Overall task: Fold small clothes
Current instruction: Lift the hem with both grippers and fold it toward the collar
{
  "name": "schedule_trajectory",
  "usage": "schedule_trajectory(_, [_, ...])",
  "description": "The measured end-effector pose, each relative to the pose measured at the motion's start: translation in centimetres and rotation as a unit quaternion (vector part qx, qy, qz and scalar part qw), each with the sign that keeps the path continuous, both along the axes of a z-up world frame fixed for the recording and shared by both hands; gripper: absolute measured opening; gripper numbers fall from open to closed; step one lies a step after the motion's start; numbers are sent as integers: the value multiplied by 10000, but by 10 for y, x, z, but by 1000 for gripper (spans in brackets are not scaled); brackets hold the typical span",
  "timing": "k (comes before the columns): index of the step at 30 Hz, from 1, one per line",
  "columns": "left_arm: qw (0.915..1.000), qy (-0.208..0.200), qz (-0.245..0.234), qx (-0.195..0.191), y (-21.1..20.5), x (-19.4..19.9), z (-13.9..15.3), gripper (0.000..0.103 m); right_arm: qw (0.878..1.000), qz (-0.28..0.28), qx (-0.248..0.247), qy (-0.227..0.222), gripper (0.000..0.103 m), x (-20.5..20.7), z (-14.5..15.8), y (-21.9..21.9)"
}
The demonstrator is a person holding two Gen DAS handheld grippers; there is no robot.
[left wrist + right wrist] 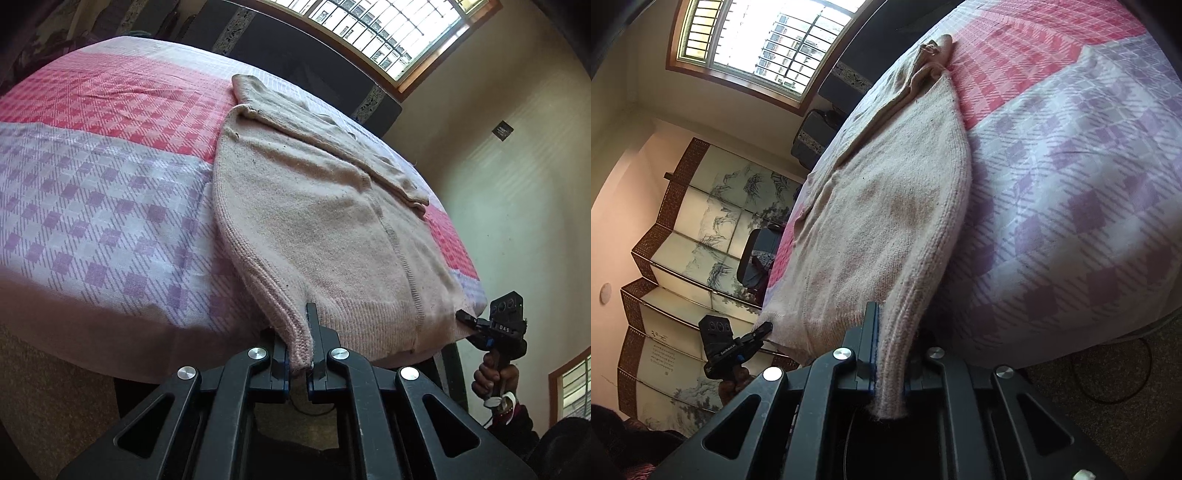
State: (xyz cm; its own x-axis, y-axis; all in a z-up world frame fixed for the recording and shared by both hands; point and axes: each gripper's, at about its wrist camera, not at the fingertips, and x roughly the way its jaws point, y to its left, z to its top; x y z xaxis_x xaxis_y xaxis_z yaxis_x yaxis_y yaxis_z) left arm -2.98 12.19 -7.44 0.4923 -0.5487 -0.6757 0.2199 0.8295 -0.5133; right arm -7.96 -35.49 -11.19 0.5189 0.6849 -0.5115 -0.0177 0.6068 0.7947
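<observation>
A beige-pink knitted sweater (332, 221) lies flat on the bed, its hem at the near edge and a sleeve folded across its far part. My left gripper (301, 339) is shut on one hem corner. My right gripper shows at the far right of the left wrist view (466, 316), touching the other hem corner. In the right wrist view the sweater (879, 221) runs away up the bed, and my right gripper (892, 354) is shut on its hem corner. The left gripper (764, 328) shows there at the other corner.
The bed (92, 192) has a pink and purple checked sheet (1071, 206). A dark headboard (295, 48) and a barred window (380, 26) stand behind it. A folding screen (687, 229) stands at the side. A cable (1115, 373) lies on the carpet.
</observation>
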Motion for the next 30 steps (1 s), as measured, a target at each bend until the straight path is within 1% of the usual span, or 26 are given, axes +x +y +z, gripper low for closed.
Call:
schedule_trajectory(2, [9992,-220,56,322,-6,-3,6,5,9998,-65,-142,-120,7,-2,5,2])
schedule_trajectory(3, [9978,-352,94,555,-11,-5,11,5,9995,-112,-180,-221,7,-4,9,2])
schedule_trajectory(6, [9894,-784,129,1218,-28,-10,27,5,9989,-162,-158,-420,7,-4,25,2])
schedule_trajectory(8, [9824,-997,77,1576,-41,-11,37,5,9982,-120,-219,-554,7,-2,40,4])
schedule_trajectory(9, [9796,-1092,58,1684,-45,-11,41,5,9978,-77,-215,-622,7,-1,47,6])
schedule_trajectory(11, [9761,-1217,35,1801,-52,-10,49,5,9968,-26,-238,-763,7,3,62,9])
schedule_trajectory(15, [9720,-1365,41,1913,-57,-3,62,5,9949,41,-253,-974,7,9,84,14])
schedule_trajectory(23, [9708,-1424,113,1928,-58,13,77,5,9940,-94,-115,-1080,7,30,105,6])
schedule_trajectory(30, [9699,-1488,211,1914,-55,35,89,5,9927,-221,-201,-1166,7,59,121,-2])
